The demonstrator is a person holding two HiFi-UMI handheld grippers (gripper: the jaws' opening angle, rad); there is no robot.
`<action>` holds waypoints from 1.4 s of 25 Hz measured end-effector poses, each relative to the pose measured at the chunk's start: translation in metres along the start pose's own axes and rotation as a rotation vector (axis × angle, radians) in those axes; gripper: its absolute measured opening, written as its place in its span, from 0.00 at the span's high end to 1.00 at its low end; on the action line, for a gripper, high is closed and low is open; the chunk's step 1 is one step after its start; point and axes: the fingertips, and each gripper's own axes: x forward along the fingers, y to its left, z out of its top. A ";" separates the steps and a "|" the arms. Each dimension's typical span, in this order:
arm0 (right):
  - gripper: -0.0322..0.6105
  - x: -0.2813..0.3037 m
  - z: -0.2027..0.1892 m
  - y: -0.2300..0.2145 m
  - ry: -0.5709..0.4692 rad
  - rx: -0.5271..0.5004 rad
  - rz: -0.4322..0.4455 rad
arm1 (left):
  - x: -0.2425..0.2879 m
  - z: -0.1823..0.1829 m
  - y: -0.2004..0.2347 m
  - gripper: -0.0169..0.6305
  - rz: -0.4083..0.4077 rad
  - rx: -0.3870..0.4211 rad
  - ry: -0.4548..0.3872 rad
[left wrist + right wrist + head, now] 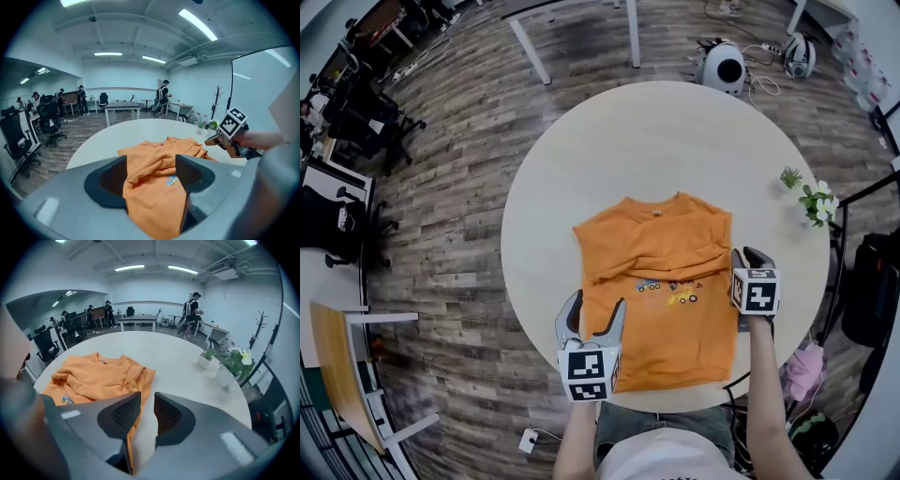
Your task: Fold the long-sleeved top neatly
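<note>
An orange long-sleeved top (661,281) lies flat on the round pale table (656,141), collar away from me, both sleeves folded across the chest, a small print below them. My left gripper (594,317) hovers over the top's lower left corner, jaws wide open; in its own view the orange cloth (159,161) lies between and under the left gripper (152,171). My right gripper (748,257) sits at the top's right edge, jaws a narrow gap apart. From the right gripper (147,411) the cloth's edge (93,376) runs just under the left jaw.
Two small potted plants (811,199) stand near the table's right rim, also close in the right gripper view (229,364). On the floor beyond are a white round device (722,67) and desk legs (581,37). Office chairs (356,112) stand at left, people far off.
</note>
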 end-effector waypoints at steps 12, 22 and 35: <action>0.71 -0.079 -0.044 0.049 -0.103 -0.147 0.063 | -0.044 -0.045 0.022 0.48 -0.018 0.003 0.038; 0.69 -0.128 -0.156 0.068 -0.006 -0.062 0.019 | -0.072 -0.118 0.002 0.48 -0.218 0.040 0.153; 0.65 -0.148 -0.255 0.066 0.117 -0.034 0.016 | -0.111 -0.187 -0.011 0.48 -0.187 -0.027 0.246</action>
